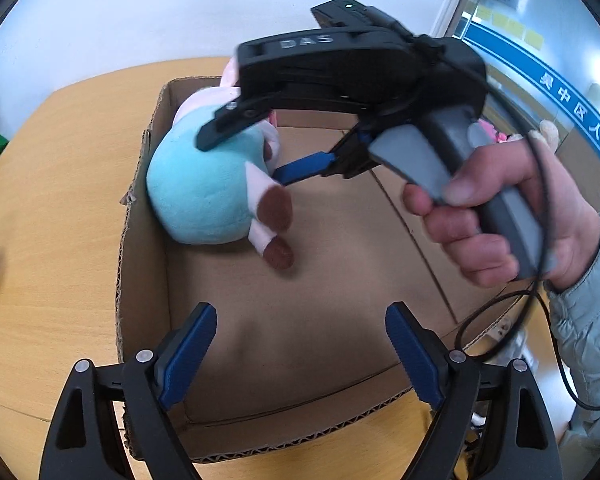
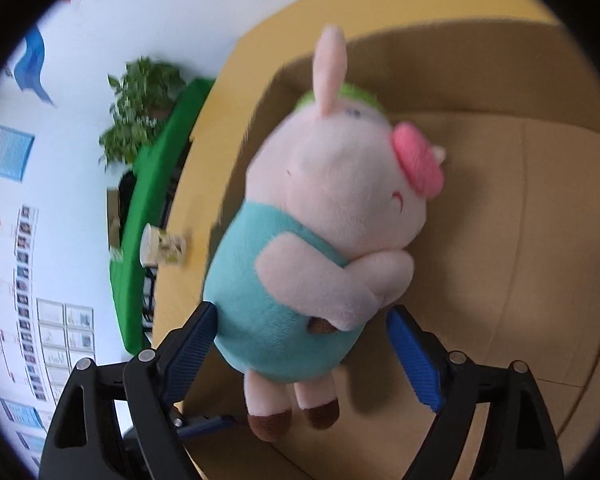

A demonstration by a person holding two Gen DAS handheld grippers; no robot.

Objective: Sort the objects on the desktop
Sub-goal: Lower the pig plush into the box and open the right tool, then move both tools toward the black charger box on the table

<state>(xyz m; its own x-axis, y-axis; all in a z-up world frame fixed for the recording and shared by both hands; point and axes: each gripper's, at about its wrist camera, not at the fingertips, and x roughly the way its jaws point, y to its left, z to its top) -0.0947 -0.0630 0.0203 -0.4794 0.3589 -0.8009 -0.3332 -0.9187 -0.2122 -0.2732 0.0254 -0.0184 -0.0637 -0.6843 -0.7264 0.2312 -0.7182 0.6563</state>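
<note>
Both pairs of blue fingers stand wide apart. On the left gripper [image 1: 300, 354] they hang over the bare floor of the open brown cardboard box [image 1: 140, 248] and hold nothing. On the right gripper [image 2: 302, 354] the blue fingers [image 2: 194, 344] sit on each side of the soft pink pig toy in a light blue shirt [image 2: 300, 248]. One finger is right against the blue belly. The other finger is a little way off from the pig's arm, so the pig is between them but not squeezed. From the left camera, the pig toy [image 1: 204, 192] lies on its side in the far left corner of the box, close to the box wall, with its brown feet pointing to the middle. The right gripper [image 1: 268, 148] reaches down to it from above, and a person's hand [image 1: 496, 216] in a pale grey sleeve [image 1: 588, 320] holds its grey handle. A black cord [image 1: 500, 320] hangs down from the handle. The box sits on a round yellow wooden table [image 1: 60, 160]. From the right camera, the pig has a pink ear sticking up, a rosy pink snout and a bit of green on its head. A small white cup with a yellow and green picture [image 2: 160, 246] stands on the table [image 2: 204, 184] past the box. Behind it are a green leafy plant [image 2: 140, 96] and a white wall with many small pictures [image 2: 28, 280].
</note>
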